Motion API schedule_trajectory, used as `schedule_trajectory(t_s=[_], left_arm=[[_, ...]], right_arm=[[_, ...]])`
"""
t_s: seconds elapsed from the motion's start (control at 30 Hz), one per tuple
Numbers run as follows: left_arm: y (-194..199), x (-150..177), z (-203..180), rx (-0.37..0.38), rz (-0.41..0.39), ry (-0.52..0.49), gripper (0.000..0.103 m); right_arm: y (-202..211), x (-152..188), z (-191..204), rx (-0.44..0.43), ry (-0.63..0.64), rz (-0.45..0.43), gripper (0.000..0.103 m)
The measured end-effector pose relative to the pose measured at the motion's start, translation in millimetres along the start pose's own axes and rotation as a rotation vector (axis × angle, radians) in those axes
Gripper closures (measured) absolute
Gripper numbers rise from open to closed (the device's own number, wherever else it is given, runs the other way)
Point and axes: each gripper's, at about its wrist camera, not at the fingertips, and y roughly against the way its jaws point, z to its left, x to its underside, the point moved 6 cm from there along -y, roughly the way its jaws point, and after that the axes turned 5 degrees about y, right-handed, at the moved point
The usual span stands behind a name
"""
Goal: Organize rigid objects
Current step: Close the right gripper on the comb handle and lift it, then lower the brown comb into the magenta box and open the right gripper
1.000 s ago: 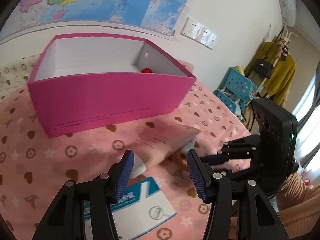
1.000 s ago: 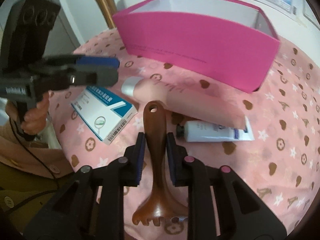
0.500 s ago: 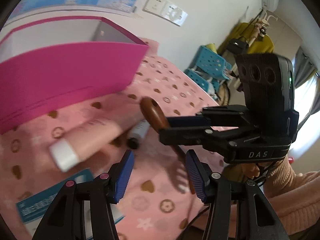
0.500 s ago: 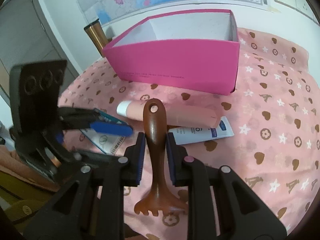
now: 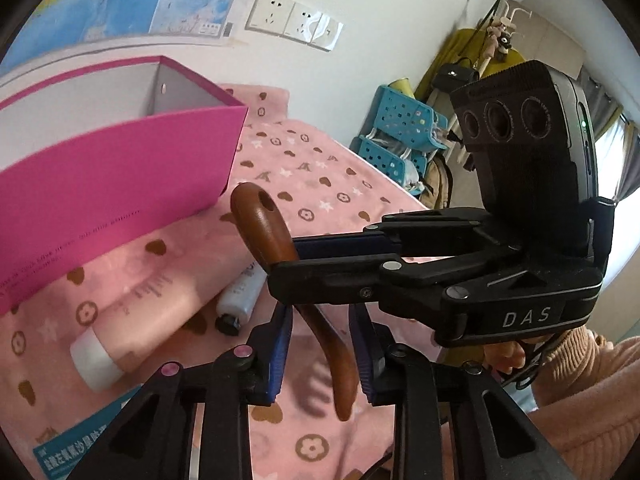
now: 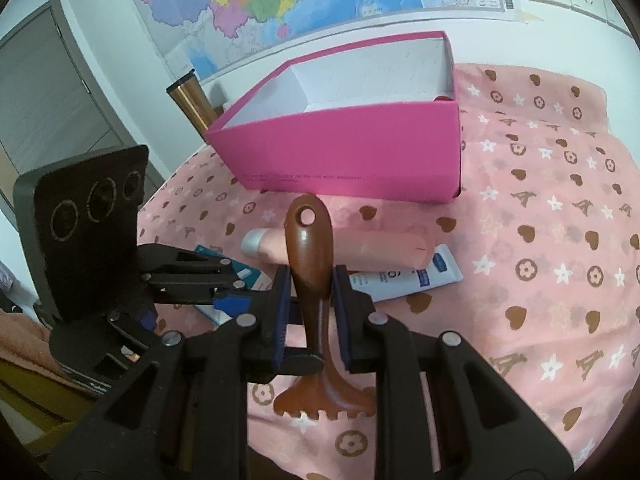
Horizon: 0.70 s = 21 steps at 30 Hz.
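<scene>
The right gripper (image 6: 308, 312) is clamped on the handle of a brown wooden comb (image 6: 310, 256), holding it in the air above the pink patterned tabletop (image 6: 540, 248), toothed end toward the camera. The left gripper (image 5: 322, 354) has its fingers spread on either side of the comb's lower stem, seemingly not touching it. Beneath lie a pink tube (image 5: 136, 312), a white tube (image 6: 404, 278) and a blue-and-white box (image 5: 76, 446), near the open pink box (image 6: 352, 160).
</scene>
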Motion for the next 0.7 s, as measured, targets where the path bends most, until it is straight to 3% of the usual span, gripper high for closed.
schedule_trajectory(t_s=[0.37, 0.7], left_arm=[[20, -25, -1, -0.016, -0.071, -0.02, 0.074], [46, -69, 3, -0.094, -0.153, -0.071, 0.074]], right_arm=[[17, -23, 8, 0.003, 0.024, -0.062, 0.08], [30, -74, 13, 0.008, 0.08, -0.131, 0.08]])
